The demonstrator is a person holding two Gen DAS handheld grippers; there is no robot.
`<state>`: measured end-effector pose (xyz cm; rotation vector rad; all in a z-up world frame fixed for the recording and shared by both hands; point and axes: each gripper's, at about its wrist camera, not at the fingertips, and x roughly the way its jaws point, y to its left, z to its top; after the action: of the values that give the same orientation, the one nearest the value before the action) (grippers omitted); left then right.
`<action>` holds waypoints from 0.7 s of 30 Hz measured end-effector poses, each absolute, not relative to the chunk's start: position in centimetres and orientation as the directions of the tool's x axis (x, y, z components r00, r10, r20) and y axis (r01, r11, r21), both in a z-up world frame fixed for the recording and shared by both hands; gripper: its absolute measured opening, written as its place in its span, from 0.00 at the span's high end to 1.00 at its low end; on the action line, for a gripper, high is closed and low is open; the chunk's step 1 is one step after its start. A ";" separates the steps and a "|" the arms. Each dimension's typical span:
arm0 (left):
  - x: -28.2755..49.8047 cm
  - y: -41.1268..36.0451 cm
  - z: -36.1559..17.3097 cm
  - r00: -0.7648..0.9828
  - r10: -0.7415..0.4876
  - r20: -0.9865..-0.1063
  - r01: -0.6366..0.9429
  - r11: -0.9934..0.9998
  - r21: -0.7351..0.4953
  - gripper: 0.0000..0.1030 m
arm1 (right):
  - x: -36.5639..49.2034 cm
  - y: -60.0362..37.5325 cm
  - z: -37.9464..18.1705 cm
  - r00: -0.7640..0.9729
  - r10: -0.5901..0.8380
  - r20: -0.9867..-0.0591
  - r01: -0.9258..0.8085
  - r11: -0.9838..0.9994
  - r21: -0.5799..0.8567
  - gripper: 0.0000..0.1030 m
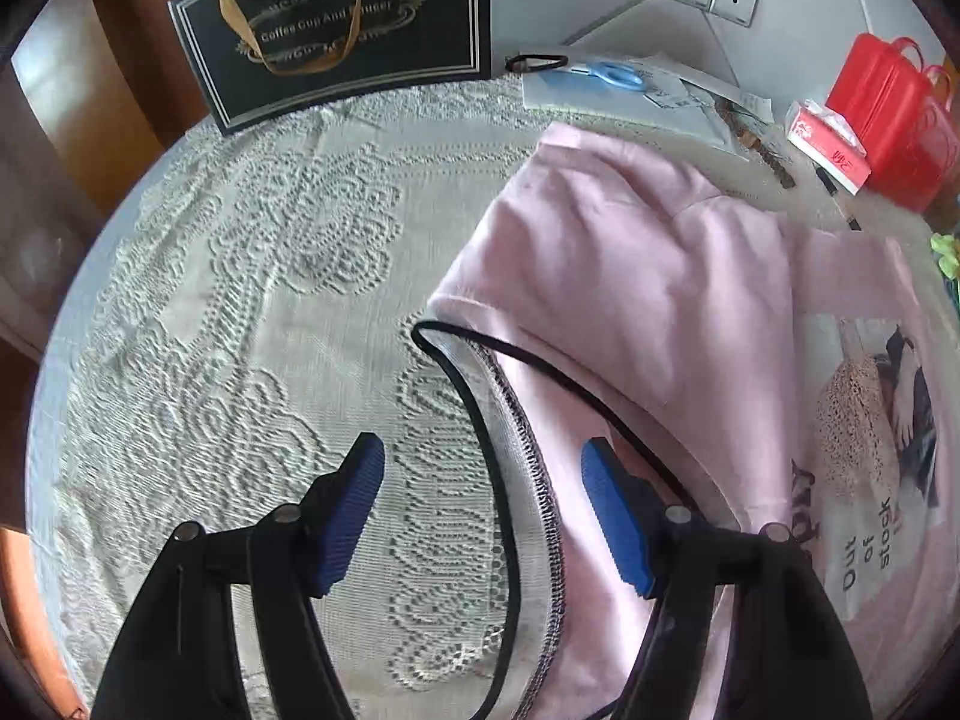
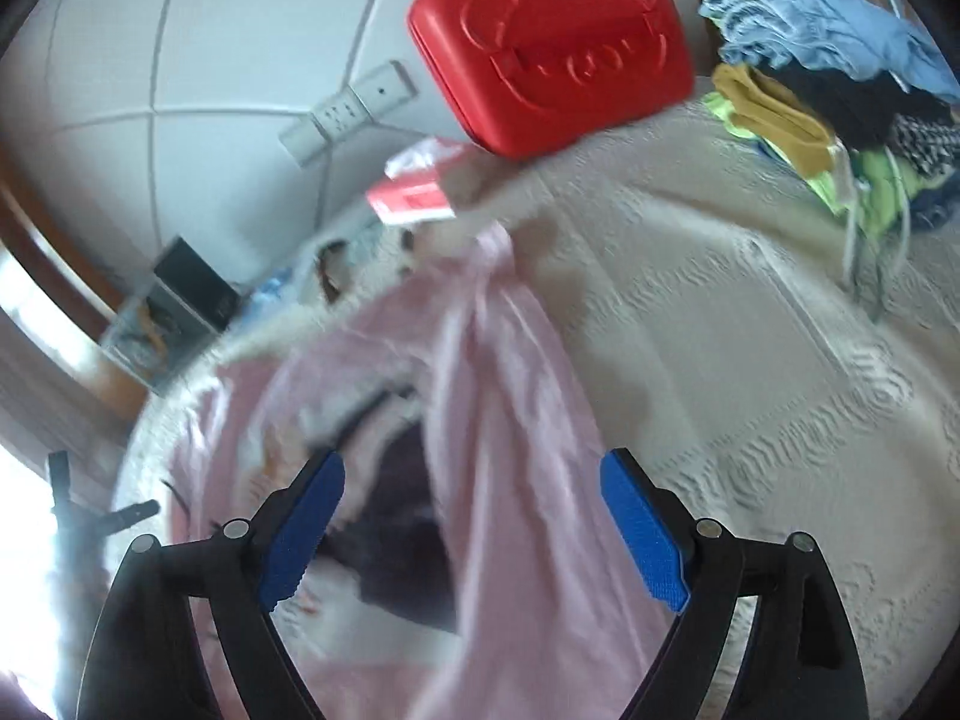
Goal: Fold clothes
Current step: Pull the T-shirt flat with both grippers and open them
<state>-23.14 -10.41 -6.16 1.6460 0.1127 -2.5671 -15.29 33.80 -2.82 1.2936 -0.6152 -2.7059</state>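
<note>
In the left wrist view, a black gift bag [image 1: 336, 30] of stiff card with gold script and a brown ribbon handle stands at the far left edge of the surface [image 1: 240, 300], which is covered in a cream lace cloth worked in raised floral openwork. The left gripper [image 1: 483, 510] is spread wide, its ribbed blue pads [image 1: 351, 516] apart, one over bare lace and the other over fabric; nothing is pinched between them. Between the fingers curves the black-bound edge of the pink shirt [image 1: 630, 276], a soft knit garment with an overlocked seam, lying rumpled across the right half of the cloth. A rectangular photo print with the words "Out of stock" sits on its front. Behind it lie papers with blue-handled scissors [image 1: 612, 73], then a red and white tissue pack [image 1: 831, 147] just beside a glossy red plastic case [image 1: 894, 120] with loop handles.

The right wrist view is blurred. The right gripper [image 2: 471, 528] is likewise spread, holding nothing, its blue pads either side of a bunched ridge of the pink shirt [image 2: 510, 420]. Beyond stands the red plastic case [image 2: 552, 48], embossed on its face, and at far right a pile of folded clothes [image 2: 840, 102] in blue, mustard, black and lime.
</note>
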 end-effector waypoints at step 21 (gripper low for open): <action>-33.6 -7.6 2.3 -0.524 -0.088 -0.847 0.115 -0.993 0.032 0.11 | -17.2 30.7 -8.4 -0.514 -0.293 -0.806 0.033 -0.946 0.323 0.57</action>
<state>-33.60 -7.57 2.32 1.4679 0.0421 -2.6447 -17.18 30.75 -8.39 1.4344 -0.3982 -2.5485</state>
